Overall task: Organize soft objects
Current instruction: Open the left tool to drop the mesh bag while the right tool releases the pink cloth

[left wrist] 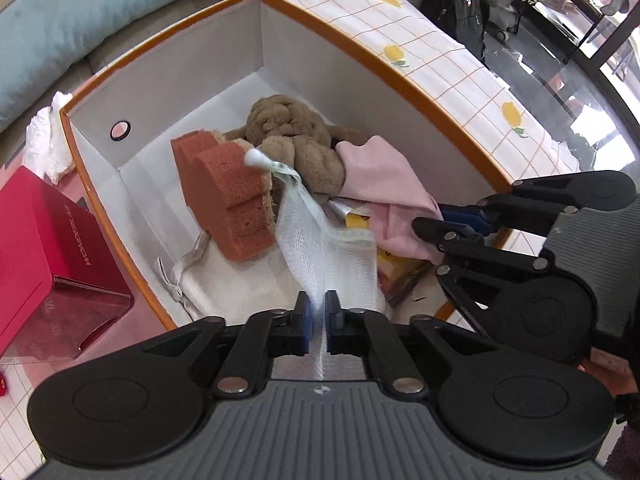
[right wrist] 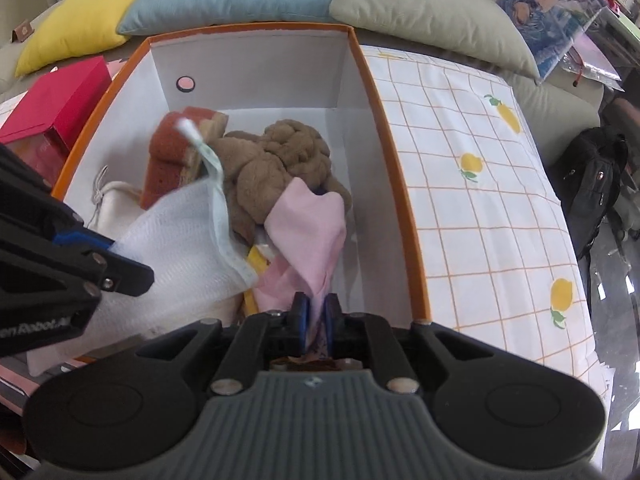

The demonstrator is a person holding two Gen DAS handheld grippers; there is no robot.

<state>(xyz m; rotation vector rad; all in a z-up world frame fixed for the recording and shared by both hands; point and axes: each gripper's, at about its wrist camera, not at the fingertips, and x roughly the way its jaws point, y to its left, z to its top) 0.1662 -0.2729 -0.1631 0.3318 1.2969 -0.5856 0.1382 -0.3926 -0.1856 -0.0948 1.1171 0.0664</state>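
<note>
Left gripper [left wrist: 318, 312] clenched on near edge of white mesh bag [left wrist: 320, 240]; bag stretches ahead over box [left wrist: 360, 64], loop end toward sponge [left wrist: 224, 200]. Right gripper [right wrist: 316, 312] clenched on pink cloth [right wrist: 308, 232], draped beside brown plush [right wrist: 276, 160], nearer right wall.

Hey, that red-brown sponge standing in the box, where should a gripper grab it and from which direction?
Grip the sponge by its exposed top edge, coming straight down from above. It stands on edge with its upper edge free, while the brown plush crowds one side and the white mesh bag, held by the left gripper, drapes beside it. The box wall probably blocks a side approach.
</note>
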